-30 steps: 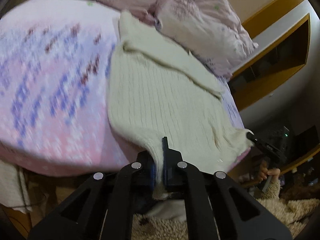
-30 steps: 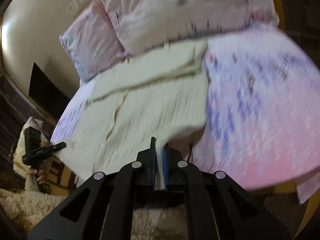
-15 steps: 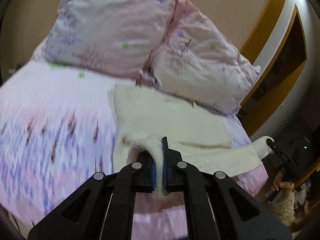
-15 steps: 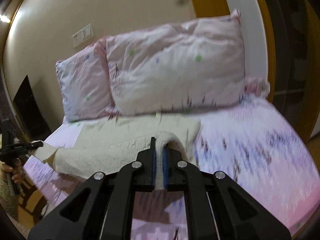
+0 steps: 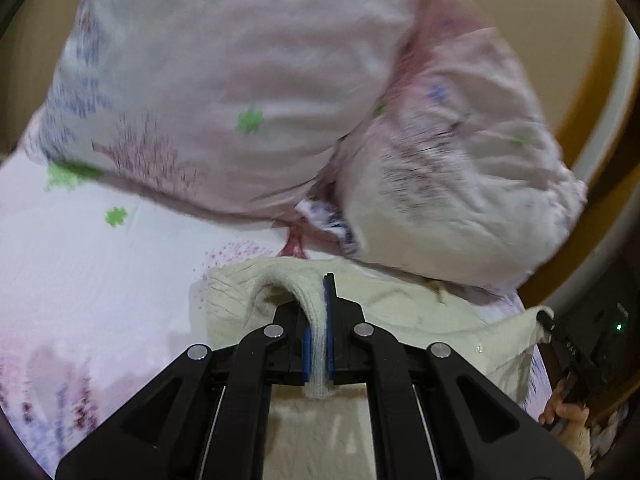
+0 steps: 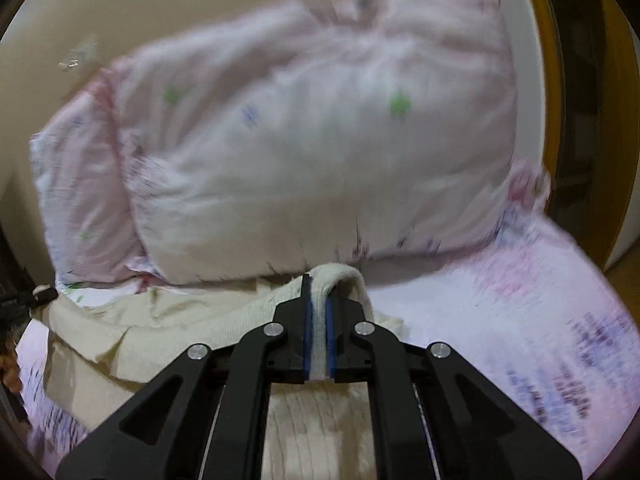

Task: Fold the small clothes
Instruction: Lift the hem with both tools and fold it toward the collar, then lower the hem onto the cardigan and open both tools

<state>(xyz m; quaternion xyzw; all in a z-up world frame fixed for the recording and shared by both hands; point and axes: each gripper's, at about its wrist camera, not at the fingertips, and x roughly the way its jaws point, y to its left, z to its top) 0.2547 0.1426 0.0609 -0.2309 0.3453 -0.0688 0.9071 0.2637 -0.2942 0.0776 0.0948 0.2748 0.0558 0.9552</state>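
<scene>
Left wrist view
Left gripper (image 5: pixel 318 320): the two jaws were closed tightly on a fold of the cream knit sweater (image 5: pixel 420 316); only the thickness of the cloth was between the blue pads (image 5: pixel 307 354).
Sweater: it lay on the bed sheet (image 5: pixel 100 280), just in front of the pillows. The gripped edge rose from the sheet and bent over the left finger as a rounded hump. The part under the gripper showed the ribbed knit.
Right gripper (image 5: pixel 548 322): it was seen at the right edge, touching another corner of the sweater and holding it up from the bed. How far its jaws were open, I cannot tell from here.
Pillows: a large pink pillow (image 5: pixel 224 80) and a second pillow (image 5: pixel 460 184) stood behind the sweater, blurred.

Right wrist view
Right gripper (image 6: pixel 318 320): the jaws were pressed together on a thick fold of the sweater (image 6: pixel 168 332), with the cloth filling the narrow gap between the blue pads.
Sweater: the held edge curved over the right finger; the rest lay to the left on the sheet (image 6: pixel 520 320), wrinkled, near the pillows (image 6: pixel 320 160).
Left gripper (image 6: pixel 38 298): only its tip showed at the left edge, at the far corner of the sweater.
</scene>
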